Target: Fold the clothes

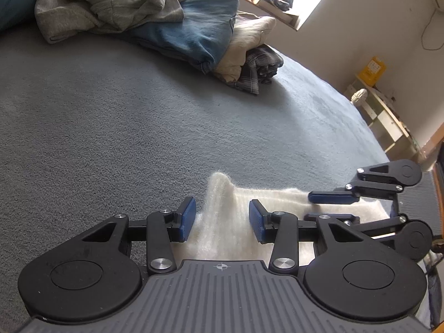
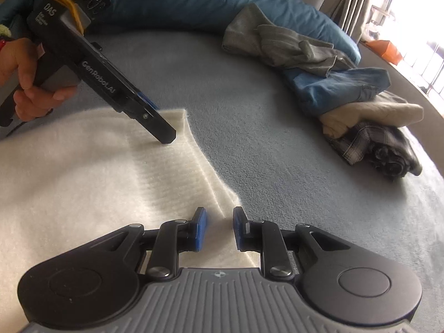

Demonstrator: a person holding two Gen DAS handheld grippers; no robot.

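A white fuzzy garment [image 2: 83,172] lies flat on the grey bed cover [image 2: 249,127]. My left gripper [image 1: 222,219] is open over its far corner, and a raised ridge of the cloth [image 1: 219,191] stands between the blue pads without being pinched. The right wrist view shows a hand holding this left gripper [image 2: 165,135], tips down on the cloth. My right gripper [image 2: 219,227] is open with a narrower gap, straddling the garment's right edge near its other corner. The left wrist view has the right gripper [image 1: 327,207] lying sideways on the white cloth.
A heap of unfolded clothes lies further up the bed: grey sweat garment [image 2: 285,44], blue jeans [image 2: 338,86], cream garment [image 2: 374,113], dark plaid shirt [image 2: 383,144]. A blue duvet [image 2: 194,0] lies behind. A wooden shelf [image 1: 388,116] stands beyond the bed's edge.
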